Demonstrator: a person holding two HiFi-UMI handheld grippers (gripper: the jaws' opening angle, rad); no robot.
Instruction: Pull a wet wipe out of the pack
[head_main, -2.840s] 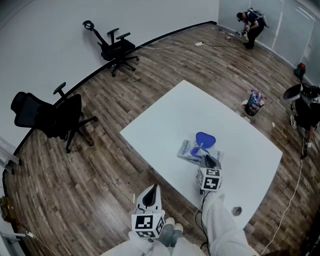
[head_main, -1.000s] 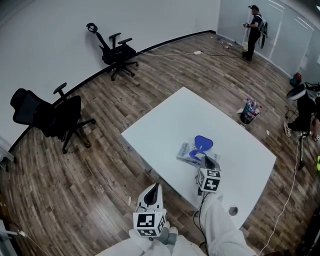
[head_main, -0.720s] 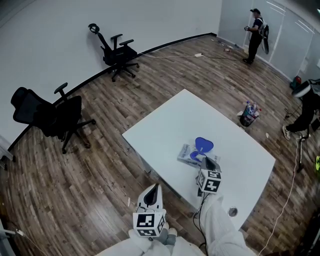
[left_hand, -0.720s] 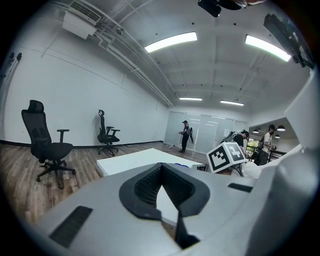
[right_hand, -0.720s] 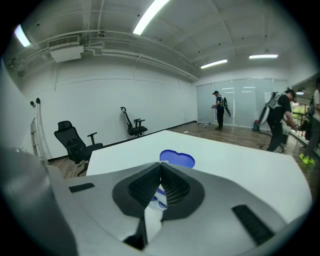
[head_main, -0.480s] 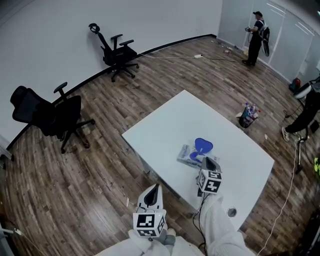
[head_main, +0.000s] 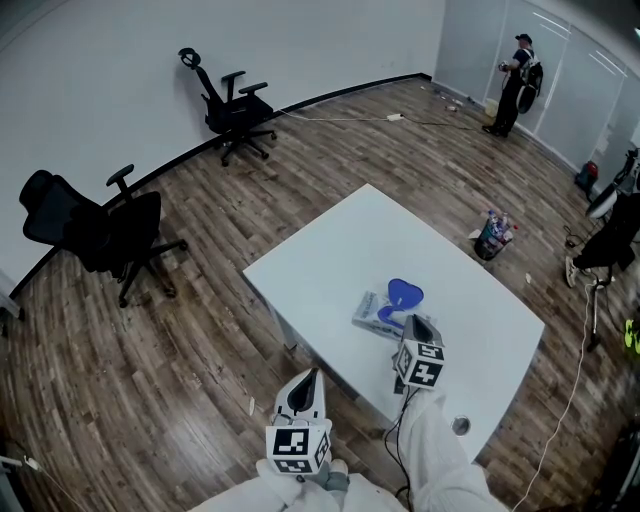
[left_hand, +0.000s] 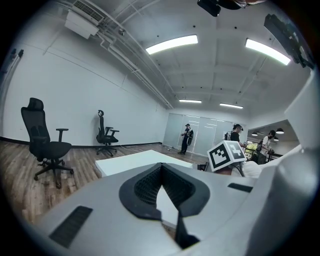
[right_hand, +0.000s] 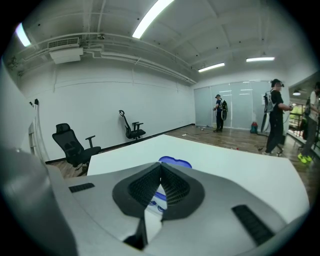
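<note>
A brown wood-plank floor (head_main: 200, 330) fills the room, and on it stands a white square worktop (head_main: 350, 230), set corner-on to the person. Far left of it are two black wheeled office chairs, one near the left wall (head_main: 100, 235) and one farther off (head_main: 232, 100). A person in dark clothes (head_main: 520, 68) stands at the far right by glass panels. A small container of bottles (head_main: 490, 235) sits on the floor just beyond the worktop's right edge.

The left gripper (head_main: 306, 374), white with a marker cube, hangs over the floor near the worktop's near edge; its black ribbed fingers (left_hand: 145, 185) are together at the tips with nothing between them. The right gripper (head_main: 414, 321) is over the worktop, at the near side of the pack; its fingers (right_hand: 175, 187) also meet at the tips, with no wipe seen clamped.

The flat white-and-blue wet-wipe pack (head_main: 374, 311) lies on the near right part of the worktop. Its blue rounded lid (head_main: 403, 293) stands open on the far side. A small round grey disc (head_main: 459, 425) lies at the near right corner.
</note>
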